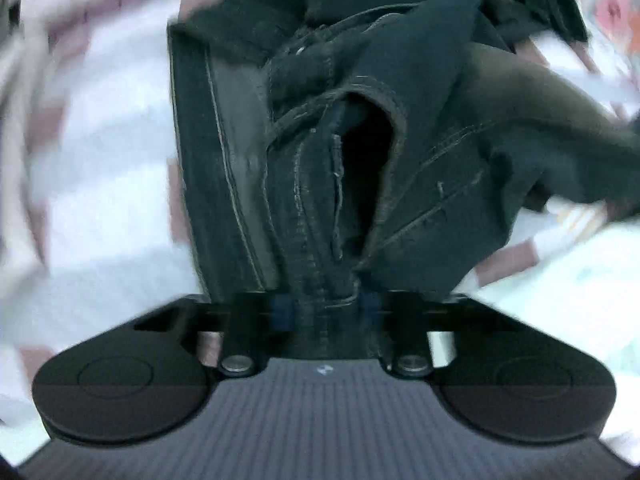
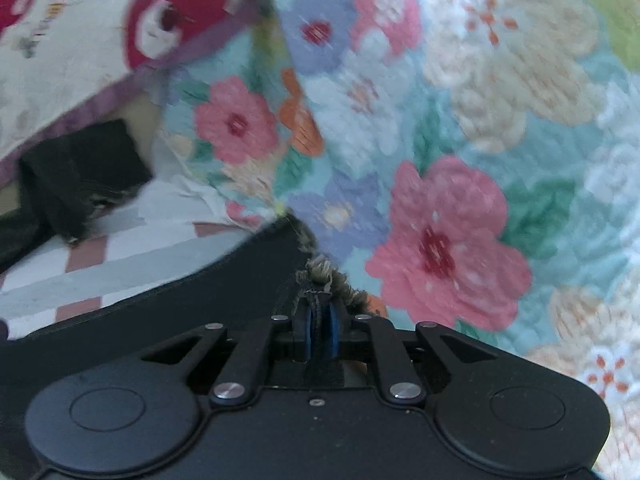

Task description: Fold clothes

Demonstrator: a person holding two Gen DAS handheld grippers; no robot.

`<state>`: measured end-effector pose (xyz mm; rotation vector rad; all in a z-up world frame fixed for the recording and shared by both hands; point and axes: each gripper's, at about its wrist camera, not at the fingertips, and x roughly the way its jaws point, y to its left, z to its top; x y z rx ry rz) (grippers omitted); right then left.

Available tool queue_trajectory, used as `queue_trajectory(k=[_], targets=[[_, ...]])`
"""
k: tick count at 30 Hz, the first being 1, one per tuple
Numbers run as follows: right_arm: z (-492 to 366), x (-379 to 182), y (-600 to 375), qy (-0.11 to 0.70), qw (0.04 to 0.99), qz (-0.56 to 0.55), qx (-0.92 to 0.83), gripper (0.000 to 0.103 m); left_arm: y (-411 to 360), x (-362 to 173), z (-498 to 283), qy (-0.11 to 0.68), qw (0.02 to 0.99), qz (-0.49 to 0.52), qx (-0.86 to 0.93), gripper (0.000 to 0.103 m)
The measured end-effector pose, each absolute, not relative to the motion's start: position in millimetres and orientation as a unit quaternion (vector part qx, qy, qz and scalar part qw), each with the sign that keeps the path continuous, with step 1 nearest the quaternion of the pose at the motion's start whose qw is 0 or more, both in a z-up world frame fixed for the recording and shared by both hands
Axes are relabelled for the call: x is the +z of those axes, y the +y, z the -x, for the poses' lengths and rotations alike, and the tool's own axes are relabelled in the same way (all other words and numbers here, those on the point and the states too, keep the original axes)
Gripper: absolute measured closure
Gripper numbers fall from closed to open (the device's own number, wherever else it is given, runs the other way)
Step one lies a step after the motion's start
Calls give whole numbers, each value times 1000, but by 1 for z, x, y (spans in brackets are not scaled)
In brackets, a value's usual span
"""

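Observation:
Dark denim jeans (image 1: 320, 140) lie crumpled on the bed, with the zip fly, the waistband and a pocket seam showing in the left wrist view. My left gripper (image 1: 325, 314) points steeply down at them, and a thick fold of the fly area fills the gap between its blue pads, which grip it. In the right wrist view, my right gripper (image 2: 321, 332) is shut on a frayed leg hem (image 2: 326, 280) of the jeans, pinched upright between the blue pads. The dark leg (image 2: 224, 280) runs off to the left.
The bed carries a white sheet with pink checks (image 1: 100, 184) and a quilt with a flower print (image 2: 440, 160). A white cushion with red shapes (image 2: 100, 40) leans at the back left. Another dark garment (image 2: 80, 172) lies below it. An olive-brown cloth (image 1: 532, 104) lies over the jeans' right side.

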<state>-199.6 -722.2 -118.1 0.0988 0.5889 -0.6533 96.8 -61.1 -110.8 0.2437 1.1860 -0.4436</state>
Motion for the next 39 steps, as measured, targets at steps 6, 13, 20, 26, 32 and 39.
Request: queue_trajectory(k=[6,13,20,26,32,39], targets=[[213,-125,-724,291,906,-105,-288,58,-51,-56,-77,475,853,-86,-198,81],[245,-147,-731,262,884,-256,-289,49,-37,-51,-78,482,846,10,-230,82],[245,-162,-733,301,859,-233,-343,45,-60,-87,-86,503,840,-46,-199,60],[248,-175,-734,259,885,-242,-302,46,-64,-114,-88,510,844,-82,-147,52],[226,-164,-735,261,899,-232,-265,94,-84,-102,-83,467,865,-157,-96,91],[228,-121,-768,235,905,-221,-277,97,-57,-22,-72,390,916,-69,-70,94]])
